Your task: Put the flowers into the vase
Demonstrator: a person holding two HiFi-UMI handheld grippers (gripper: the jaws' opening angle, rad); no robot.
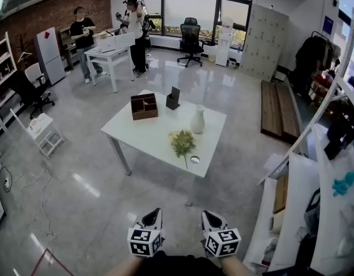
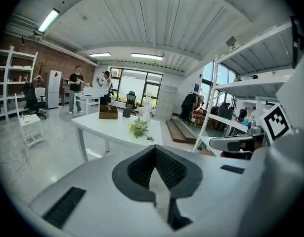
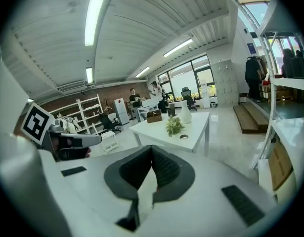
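Observation:
A bunch of green and pale flowers (image 1: 182,141) lies on the white table (image 1: 139,134), near its front right corner. Just behind it stands a white vase (image 1: 197,120), upright and empty. I stand well back from the table. My left gripper (image 1: 153,217) and right gripper (image 1: 210,218) are side by side close to my body, both shut with nothing in them. The left gripper view shows its jaws (image 2: 154,151) closed, with the flowers (image 2: 139,127) far ahead. In the right gripper view the jaws (image 3: 152,150) are closed too, and the flowers (image 3: 174,126) and vase (image 3: 185,112) lie far off.
A brown divided box (image 1: 144,106), a black stand (image 1: 173,98) and a small round lid (image 1: 194,160) also sit on the table. Shelving with bags (image 1: 332,171) lines the right side. Two people (image 1: 82,33) stand at a far table, beside an office chair (image 1: 190,39).

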